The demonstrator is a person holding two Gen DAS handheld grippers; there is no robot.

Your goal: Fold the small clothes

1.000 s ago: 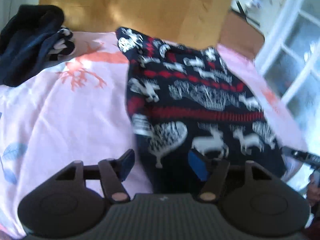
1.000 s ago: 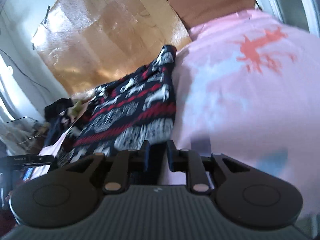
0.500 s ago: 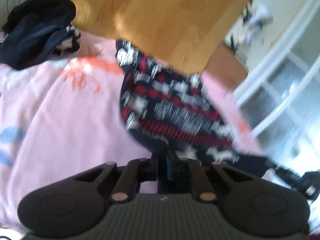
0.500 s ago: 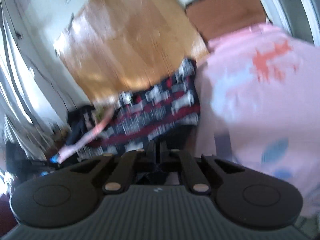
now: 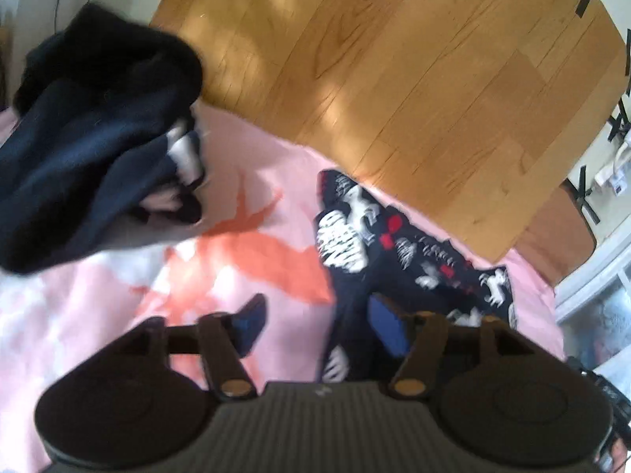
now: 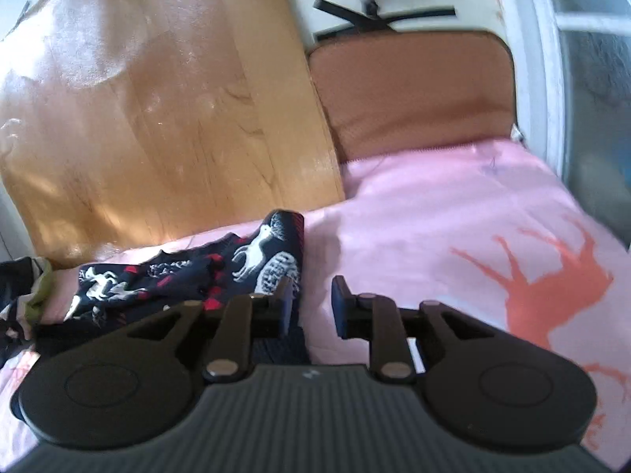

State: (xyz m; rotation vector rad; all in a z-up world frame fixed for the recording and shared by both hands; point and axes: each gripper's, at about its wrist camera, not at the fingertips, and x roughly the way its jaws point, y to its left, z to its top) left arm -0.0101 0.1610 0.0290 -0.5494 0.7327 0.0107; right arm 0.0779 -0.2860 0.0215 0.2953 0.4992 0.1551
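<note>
Both tongs let go since 0.5 s ago: left tongs [image 5: 313, 325] and right tongs [image 6: 311, 305] released; patterned knit garment [image 5: 398, 244] folded on bed [image 6: 434, 213], soft, limp, regrip at hem edge

Daylight falls in bright patches on the wooden board [image 5: 394, 79] and glares white on the pink sheet [image 6: 434, 213], while both fisheye views bend strongly at the edges and the dark clothes pile [image 5: 90, 149] smears with motion blur.
</note>
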